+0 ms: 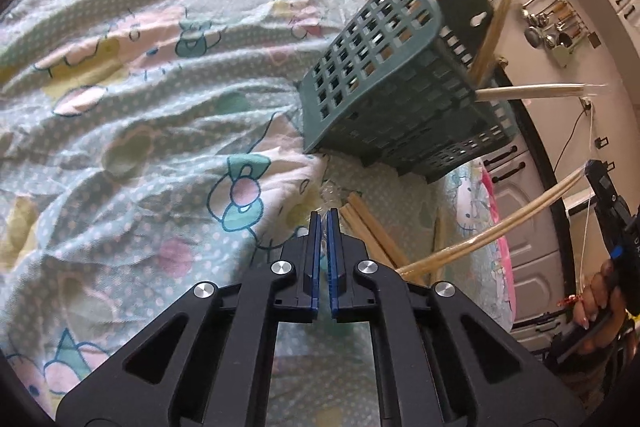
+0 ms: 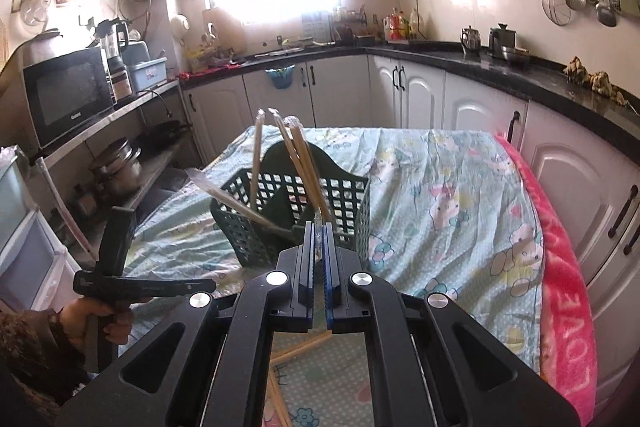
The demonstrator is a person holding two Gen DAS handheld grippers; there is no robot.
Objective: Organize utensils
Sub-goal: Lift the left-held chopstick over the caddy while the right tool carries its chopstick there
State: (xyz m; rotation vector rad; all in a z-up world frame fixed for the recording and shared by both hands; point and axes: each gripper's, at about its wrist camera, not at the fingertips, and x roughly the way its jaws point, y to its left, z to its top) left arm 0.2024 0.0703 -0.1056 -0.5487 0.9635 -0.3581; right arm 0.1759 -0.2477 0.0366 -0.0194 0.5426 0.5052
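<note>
A green lattice utensil basket (image 1: 384,95) (image 2: 292,211) stands on the patterned cloth and holds several wrapped chopstick pairs. My left gripper (image 1: 323,219) is shut on the clear wrapper of a chopstick pair (image 1: 372,235) lying on the cloth near the basket. My right gripper (image 2: 317,231) is shut on a wrapped chopstick pair (image 2: 308,163) that rises over the basket; the same pair (image 1: 492,227) shows at the right of the left wrist view, held by the right gripper (image 1: 612,203).
The table is covered by a Hello Kitty cloth (image 1: 140,107) over a pink blanket (image 2: 568,299). More loose chopsticks (image 2: 296,351) lie below the right gripper. White cabinets (image 2: 452,99) and a black counter surround the table. The left hand's gripper (image 2: 132,279) is at the left.
</note>
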